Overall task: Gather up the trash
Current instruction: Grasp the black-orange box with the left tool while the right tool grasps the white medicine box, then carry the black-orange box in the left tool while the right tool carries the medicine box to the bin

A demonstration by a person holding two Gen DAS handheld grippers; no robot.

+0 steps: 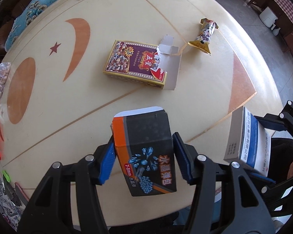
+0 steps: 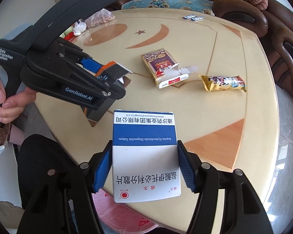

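Observation:
A black and orange box (image 1: 146,136) hangs above the table between the blue pads of my left gripper (image 1: 144,159), which is shut on it. In the right wrist view this left gripper (image 2: 105,78) is at the left with the same box (image 2: 115,71) in it, held by a person's hand (image 2: 5,97). My right gripper (image 2: 144,167) is shut on a white and blue medicine box (image 2: 144,146), seen also at the right edge as the medicine box (image 1: 248,142). A torn card box (image 1: 136,62) and a gold snack wrapper (image 1: 204,37) lie on the cream table (image 1: 68,107).
Two small dark sachets (image 2: 193,18) lie at the table's far edge. A plastic bag of nuts (image 2: 101,18) and red and white clutter sit at the far left. A brown sofa (image 2: 263,19) with cushions borders the table. A pink bag (image 2: 119,214) lies below its near edge.

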